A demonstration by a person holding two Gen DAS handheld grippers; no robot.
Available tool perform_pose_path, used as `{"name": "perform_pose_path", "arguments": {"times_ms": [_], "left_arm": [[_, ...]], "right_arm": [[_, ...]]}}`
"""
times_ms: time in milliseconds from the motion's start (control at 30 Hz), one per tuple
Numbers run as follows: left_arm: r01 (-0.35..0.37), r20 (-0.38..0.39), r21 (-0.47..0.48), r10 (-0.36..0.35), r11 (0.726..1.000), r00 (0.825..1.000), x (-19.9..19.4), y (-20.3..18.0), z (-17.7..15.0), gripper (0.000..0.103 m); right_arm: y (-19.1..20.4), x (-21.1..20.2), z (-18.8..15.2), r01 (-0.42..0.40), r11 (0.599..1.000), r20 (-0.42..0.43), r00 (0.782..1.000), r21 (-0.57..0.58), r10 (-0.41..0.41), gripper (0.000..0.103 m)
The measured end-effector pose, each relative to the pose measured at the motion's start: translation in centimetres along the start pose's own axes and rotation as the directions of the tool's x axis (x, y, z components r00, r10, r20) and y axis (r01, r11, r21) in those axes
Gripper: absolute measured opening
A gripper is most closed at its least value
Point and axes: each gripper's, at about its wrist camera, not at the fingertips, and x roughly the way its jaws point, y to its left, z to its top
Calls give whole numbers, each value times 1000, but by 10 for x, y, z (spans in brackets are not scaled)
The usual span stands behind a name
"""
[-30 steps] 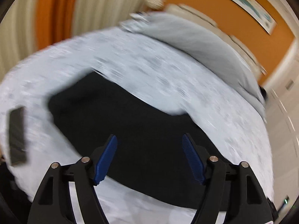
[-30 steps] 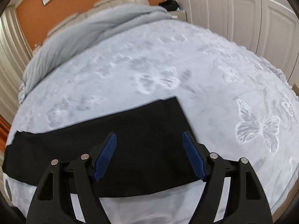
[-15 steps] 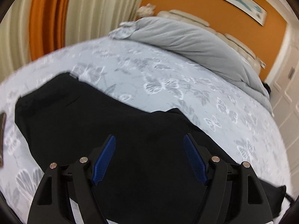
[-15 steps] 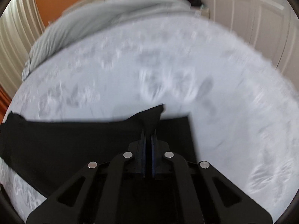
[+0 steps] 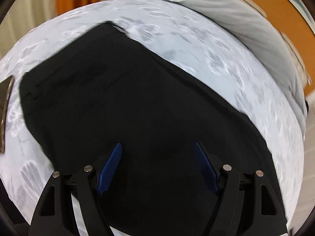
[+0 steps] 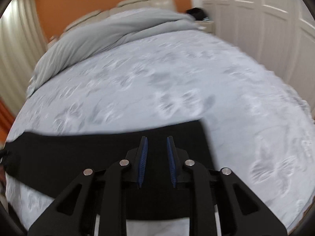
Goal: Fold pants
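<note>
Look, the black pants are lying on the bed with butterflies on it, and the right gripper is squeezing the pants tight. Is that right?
Not quite. The black pants do lie on the butterfly bedspread, but the right gripper is not squeezing them. The right wrist view shows its blue fingers apart, with a gap between them and no cloth pinched there.

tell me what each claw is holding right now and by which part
Nothing is held. The left claw is wide open and the right claw is part open, both over the black pants.
</note>
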Motion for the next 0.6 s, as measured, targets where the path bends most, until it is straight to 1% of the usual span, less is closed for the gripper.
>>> {"name": "perform_pose_path", "arguments": {"times_ms": [33, 67, 100, 167, 200, 233, 267, 300, 333, 367, 400, 433, 467, 500, 567, 600], "left_arm": [[-12, -2, -4, 12, 1000, 1000, -3, 6, 4, 72], [14, -6, -21, -14, 1000, 1000, -8, 18, 10, 72], [51, -4, -42, -51, 998, 999, -14, 28, 14, 72], [118, 27, -95, -116, 988, 993, -34, 60, 26, 73], [125, 40, -113, -121, 986, 992, -41, 71, 30, 76], [132, 55, -143, -126, 981, 991, -49, 91, 34, 78], [139, 62, -164, -130, 977, 990, -53, 105, 36, 78], [153, 66, -197, -143, 968, 988, -57, 124, 36, 79], [154, 62, -229, -144, 961, 988, -58, 140, 33, 79], [156, 55, -260, -147, 953, 988, -59, 154, 30, 79], [171, 33, -298, -168, 939, 985, -55, 169, 26, 79], [194, 11, -327, -202, 925, 979, -51, 176, 24, 79], [223, -13, -352, -243, 909, 970, -45, 183, 23, 79], [269, -45, -373, -307, 888, 951, -37, 187, 23, 79], [334, -77, -393, -392, 857, 917, -27, 189, 28, 77], [364, -81, -405, -429, 839, 900, -22, 188, 29, 70]], "right_arm": [[2, 14, -11, 88, 996, -69, 994, -13, -88, 22], [4, 19, -19, 138, 990, -103, 985, -15, -139, 24], [9, 18, -26, 148, 989, -122, 981, -14, -148, 25], [34, -3, -32, 52, 998, -89, 995, -30, -55, 25], [47, -15, -33, 20, 999, -71, 997, -46, -23, 27], [66, -30, -36, -20, 998, -52, 999, -65, 17, 41], [79, -39, -39, -46, 997, -41, 998, -70, 43, 51], [91, -46, -42, -68, 995, -36, 997, -67, 66, 69], [108, -51, -48, -102, 993, -43, 994, -66, 100, 72], [123, -52, -54, -139, 988, -62, 989, -69, 134, 72], [133, -51, -58, -164, 984, -74, 985, -71, 159, 72], [149, -51, -64, -186, 980, -81, 980, -74, 180, 72], [164, -50, -69, -204, 976, -89, 976, -71, 198, 72], [171, -49, -72, -216, 974, -96, 973, -66, 210, 72], [188, -40, -77, -244, 969, -116, 964, -45, 238, 72], [198, -35, -80, -254, 966, -128, 960, -38, 248, 72]]}}
